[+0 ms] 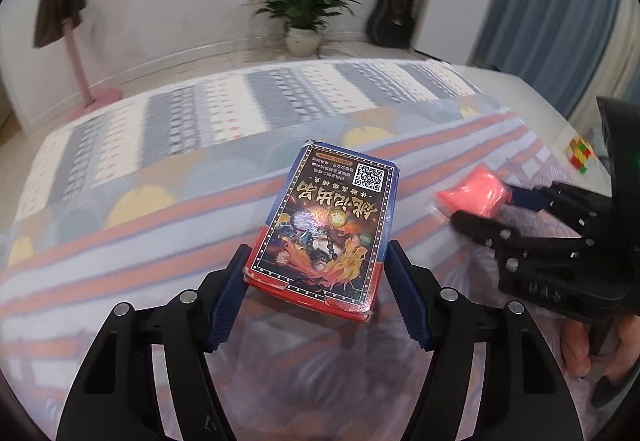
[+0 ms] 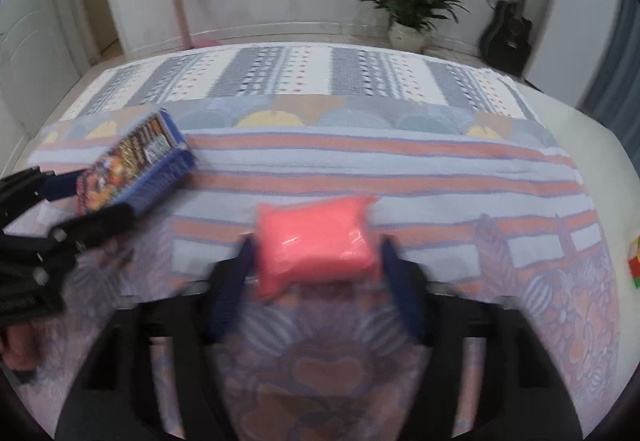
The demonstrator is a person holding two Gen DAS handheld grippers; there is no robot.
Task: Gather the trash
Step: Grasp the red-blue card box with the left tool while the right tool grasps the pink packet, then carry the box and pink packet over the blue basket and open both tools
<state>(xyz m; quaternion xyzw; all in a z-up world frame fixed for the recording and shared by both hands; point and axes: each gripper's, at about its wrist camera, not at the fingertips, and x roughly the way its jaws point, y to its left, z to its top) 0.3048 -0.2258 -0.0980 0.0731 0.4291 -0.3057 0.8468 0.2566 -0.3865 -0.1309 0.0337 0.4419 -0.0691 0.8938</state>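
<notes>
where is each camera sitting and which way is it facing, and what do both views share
Left wrist: sits on the left gripper, looking down along its blue-padded fingers across the striped bedspread at the printed red and blue cardboard box between them; the right gripper and a hand show at right.
Right wrist: sits on the right gripper, facing the same way, at the pink plastic-wrapped packet between its fingers; the left gripper shows at left.
Shared: bedspread, box, packet, potted green plant, black guitar.
</notes>
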